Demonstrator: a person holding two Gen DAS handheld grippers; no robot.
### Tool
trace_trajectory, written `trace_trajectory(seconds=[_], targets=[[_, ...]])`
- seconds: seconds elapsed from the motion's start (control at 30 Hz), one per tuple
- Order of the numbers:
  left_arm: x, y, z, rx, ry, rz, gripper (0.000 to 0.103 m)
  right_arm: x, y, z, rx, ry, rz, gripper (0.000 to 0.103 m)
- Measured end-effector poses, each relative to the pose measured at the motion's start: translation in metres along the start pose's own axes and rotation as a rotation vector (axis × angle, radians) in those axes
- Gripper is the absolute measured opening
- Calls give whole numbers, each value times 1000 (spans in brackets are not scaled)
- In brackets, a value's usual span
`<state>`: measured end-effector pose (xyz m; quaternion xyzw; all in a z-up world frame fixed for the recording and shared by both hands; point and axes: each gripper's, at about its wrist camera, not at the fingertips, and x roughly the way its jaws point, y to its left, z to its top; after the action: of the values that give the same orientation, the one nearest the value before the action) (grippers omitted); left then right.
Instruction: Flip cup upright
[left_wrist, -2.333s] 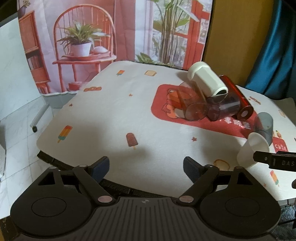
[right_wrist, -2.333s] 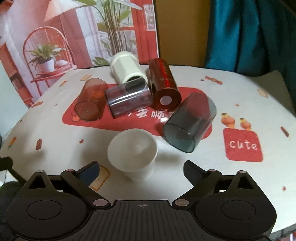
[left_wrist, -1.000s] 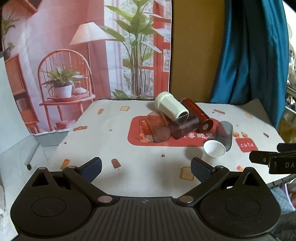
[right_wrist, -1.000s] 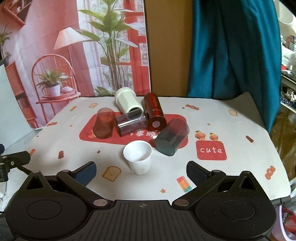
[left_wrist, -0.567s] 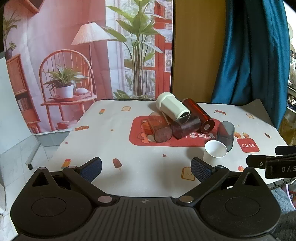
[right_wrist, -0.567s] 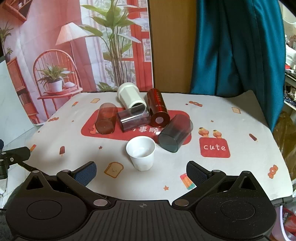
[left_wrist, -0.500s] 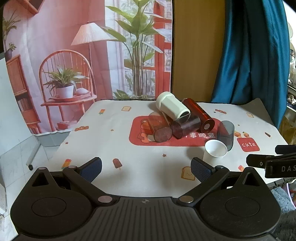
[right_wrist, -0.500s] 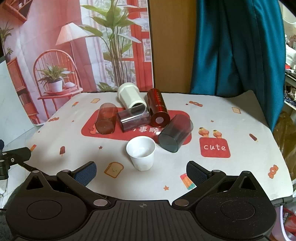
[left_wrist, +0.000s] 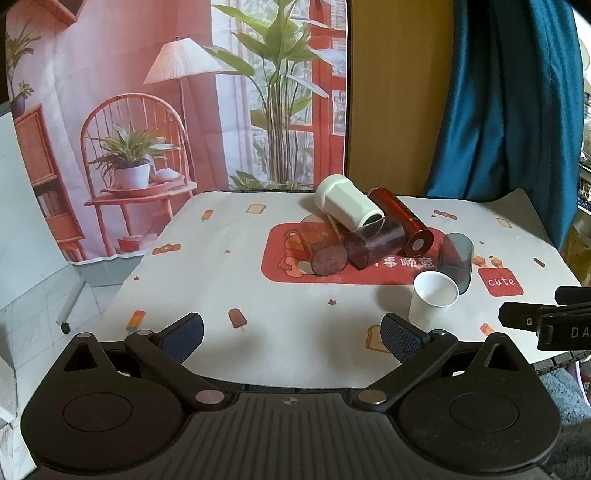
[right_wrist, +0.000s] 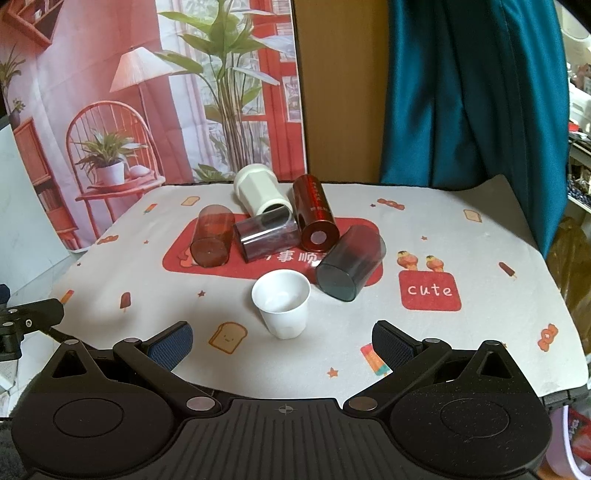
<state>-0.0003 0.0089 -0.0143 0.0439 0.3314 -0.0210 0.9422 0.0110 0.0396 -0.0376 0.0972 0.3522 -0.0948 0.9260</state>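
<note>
Both grippers now sit farther back from the table than 2.3 s ago, so the whole cloth shows. From the left wrist, the left gripper (left_wrist: 291, 334) spreads wide and empty; the white cup (left_wrist: 433, 297) stands upright near the grey tumbler (left_wrist: 456, 260). From the right wrist, the right gripper (right_wrist: 282, 343) gapes wide and empty, the white cup (right_wrist: 282, 302) upright just ahead, beside the grey tumbler (right_wrist: 351, 262).

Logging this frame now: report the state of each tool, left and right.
Left tool: open, holding nothing.
Right tool: open, holding nothing; the white cup stands just beyond it.
</note>
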Motion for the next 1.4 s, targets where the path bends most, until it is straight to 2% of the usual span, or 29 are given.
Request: trace_trajectory(seconds=[1.4], targets=[[3,2,-1,-11,24,7,103,0,-1,0,3,0,1,103]])
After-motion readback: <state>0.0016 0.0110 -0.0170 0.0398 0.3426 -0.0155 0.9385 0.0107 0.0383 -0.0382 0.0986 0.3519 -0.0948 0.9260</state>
